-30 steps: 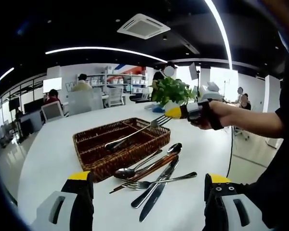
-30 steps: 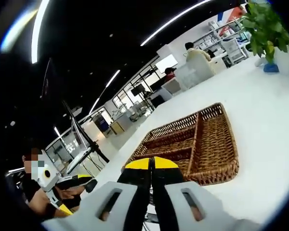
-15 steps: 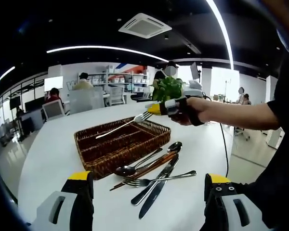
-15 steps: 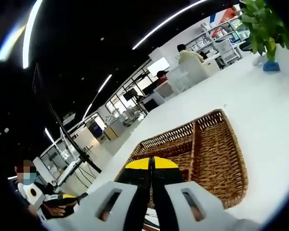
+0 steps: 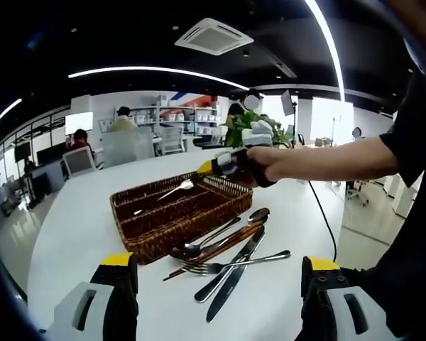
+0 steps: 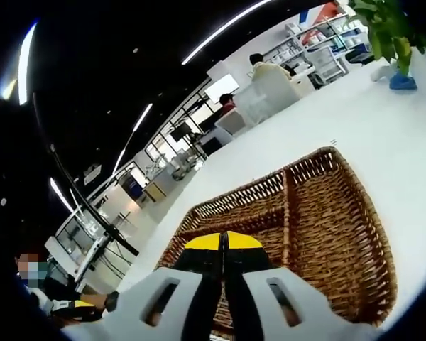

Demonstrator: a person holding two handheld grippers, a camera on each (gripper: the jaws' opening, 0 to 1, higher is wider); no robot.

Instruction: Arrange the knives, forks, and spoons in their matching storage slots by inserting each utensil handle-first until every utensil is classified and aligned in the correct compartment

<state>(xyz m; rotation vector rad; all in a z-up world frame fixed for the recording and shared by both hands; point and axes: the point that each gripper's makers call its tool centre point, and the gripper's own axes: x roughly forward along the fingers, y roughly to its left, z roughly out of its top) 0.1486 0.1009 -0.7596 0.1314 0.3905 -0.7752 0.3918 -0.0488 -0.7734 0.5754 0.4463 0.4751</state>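
The right claw (image 5: pixel 211 168) is seen in the left gripper view above the wicker tray (image 5: pixel 138 231), closed on a fork (image 5: pixel 163 197) whose handle reaches down into a rear compartment. In the right gripper view the jaws are pressed together over the tray's dividers. The left claw (image 5: pixel 216 284) is held open and empty, low over the white bench (image 5: pixel 71 234). Beside the tray, on the bench, a spoon (image 5: pixel 199 245), a knife (image 5: pixel 234 273) and another fork (image 5: pixel 231 266) are left in a loose pile. The step is judged to be the insertion; the handle should be kept parallel to the divider and lowered fully before release.
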